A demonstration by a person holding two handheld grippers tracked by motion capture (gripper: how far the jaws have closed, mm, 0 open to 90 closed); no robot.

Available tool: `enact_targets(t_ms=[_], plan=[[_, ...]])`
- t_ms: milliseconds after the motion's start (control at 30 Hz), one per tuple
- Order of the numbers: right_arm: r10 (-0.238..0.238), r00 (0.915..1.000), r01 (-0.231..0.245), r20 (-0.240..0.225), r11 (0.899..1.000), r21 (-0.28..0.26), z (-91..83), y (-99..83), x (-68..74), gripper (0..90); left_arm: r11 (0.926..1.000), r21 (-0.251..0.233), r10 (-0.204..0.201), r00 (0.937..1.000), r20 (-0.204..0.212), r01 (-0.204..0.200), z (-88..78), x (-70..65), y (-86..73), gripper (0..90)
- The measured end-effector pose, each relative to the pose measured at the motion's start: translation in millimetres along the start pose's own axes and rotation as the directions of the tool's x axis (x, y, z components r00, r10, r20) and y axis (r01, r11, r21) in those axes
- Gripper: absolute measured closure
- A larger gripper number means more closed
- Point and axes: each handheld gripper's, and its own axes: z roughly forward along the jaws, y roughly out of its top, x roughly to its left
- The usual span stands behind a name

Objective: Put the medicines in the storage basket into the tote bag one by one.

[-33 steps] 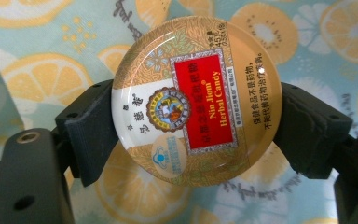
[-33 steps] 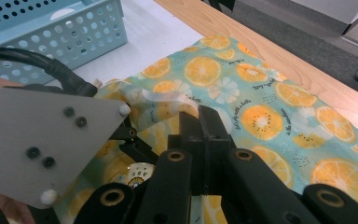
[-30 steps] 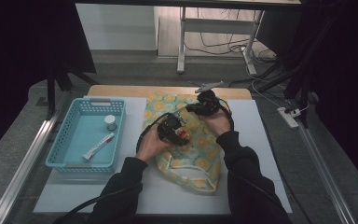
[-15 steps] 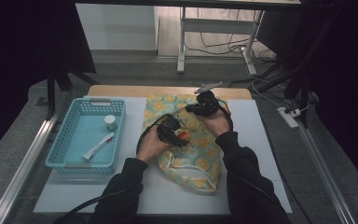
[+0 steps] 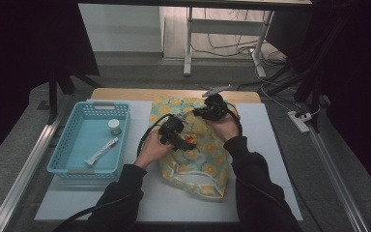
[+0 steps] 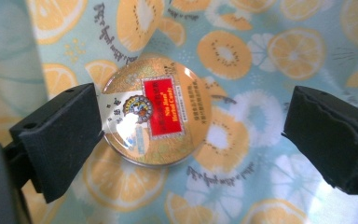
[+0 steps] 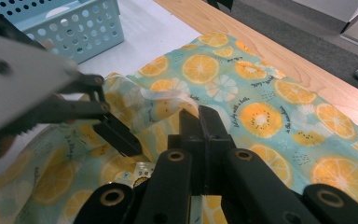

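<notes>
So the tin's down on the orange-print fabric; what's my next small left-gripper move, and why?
Probably draw the left gripper straight back and up. Its jaws have just been opening and stand wide, the round tin lying loose between them on the fabric bag, close by one pad; the right gripper pinches the bag's edge.

the round tin (image 6: 157, 116) has its left rim hidden behind a black pad of the left gripper (image 6: 191, 135), and its small print is too blurred to read. in the right gripper view, the tin (image 7: 137, 175) shows as a sliver, the rest behind the right gripper (image 7: 200, 122), whose grip on the fruit-print bag (image 7: 261, 112) hides the pinched fabric. in the basket (image 5: 72, 145), the small jar (image 5: 114, 127) and tube (image 5: 102, 151) are too small to identify.
</notes>
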Motion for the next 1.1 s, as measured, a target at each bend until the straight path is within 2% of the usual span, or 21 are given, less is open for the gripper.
enact_targets(t_ms=[100,333,500,733,867,1000,1100], plan=[[-0.003,1.0,0.003,0.002,1.0,-0.001,-0.9,0.0,-0.2,90.0,0.9997,-0.023,-0.006,0.9995,0.03,0.006,-10.2,-3.0,0.8,2.7],[-0.003,1.0,0.003,0.0,1.0,-0.002,-1.6,-0.7,-0.5,90.0,0.9992,-0.039,0.013,0.9991,0.04,-0.012,-31.6,-7.0,-4.6,1.4],[-0.007,1.0,0.007,-0.001,1.0,-0.002,-1.4,-0.9,0.4,90.0,0.9974,-0.07,-0.008,0.9964,0.085,0.014,-46.4,-5.4,-11.8,2.2],[-0.008,1.0,0.008,-0.001,1.0,-0.002,-1.7,-1.7,1.2,90.0,0.9941,-0.107,-0.013,0.9973,0.072,0.02,-71.3,-1.5,-24.6,1.6],[-0.009,1.0,0.009,-0.001,1.0,-0.001,-2.0,-2.5,1.2,90.0,0.9921,-0.123,-0.016,0.9989,0.044,0.021,-89.5,3.0,-34.7,0.0],[-0.008,1.0,0.008,0.0,1.0,0.0,-1.4,-3.2,1.5,90.0,0.9875,-0.152,-0.037,0.9989,0.029,0.041,-108.3,9.6,-46.6,0.0],[-0.009,1.0,0.009,-0.001,1.0,0.0,-0.6,-3.7,2.1,90.0,0.986,-0.159,-0.05,0.9987,0.002,0.05,-120.2,13.7,-56.4,0.0]])
